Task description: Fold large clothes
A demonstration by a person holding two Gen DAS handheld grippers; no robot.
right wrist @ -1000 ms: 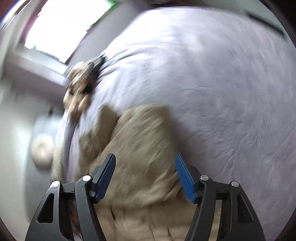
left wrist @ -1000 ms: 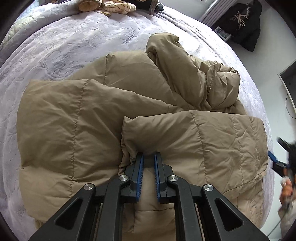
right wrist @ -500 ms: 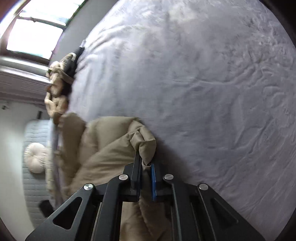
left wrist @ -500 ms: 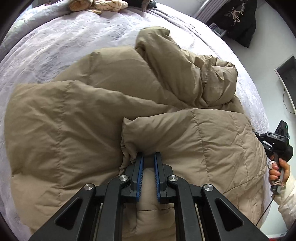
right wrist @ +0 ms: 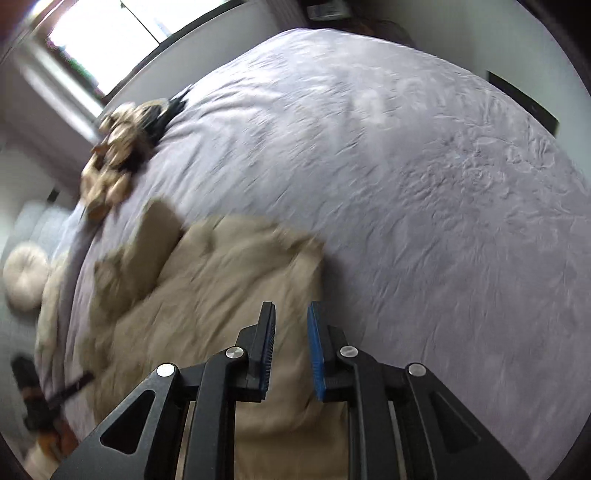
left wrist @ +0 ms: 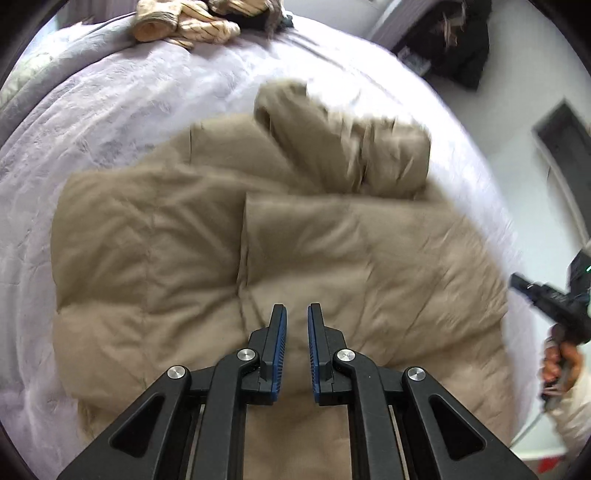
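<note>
A large tan puffer jacket (left wrist: 207, 251) lies on the lilac bedspread (left wrist: 110, 110), one panel folded over the body and a bunched sleeve at the far side. My left gripper (left wrist: 296, 314) hovers above the jacket's near part, jaws a narrow gap apart and empty. The jacket also shows in the right wrist view (right wrist: 207, 295), motion-blurred. My right gripper (right wrist: 291, 314) is above the jacket's edge, jaws slightly apart and empty. It also shows at the right edge of the left wrist view (left wrist: 546, 295), held in a hand.
A pile of beige and dark clothes (left wrist: 199, 22) lies at the bed's far edge and also shows in the right wrist view (right wrist: 122, 147). A dark coat (left wrist: 461, 40) hangs by the wall. A round cushion (right wrist: 26, 277) lies beside the bed. The bedspread (right wrist: 443, 184) stretches right.
Both grippers have let go of the jacket, opened slightly and pulled back. The right gripper had closed on the jacket's edge half a second ago. The jacket now lies flatter.
</note>
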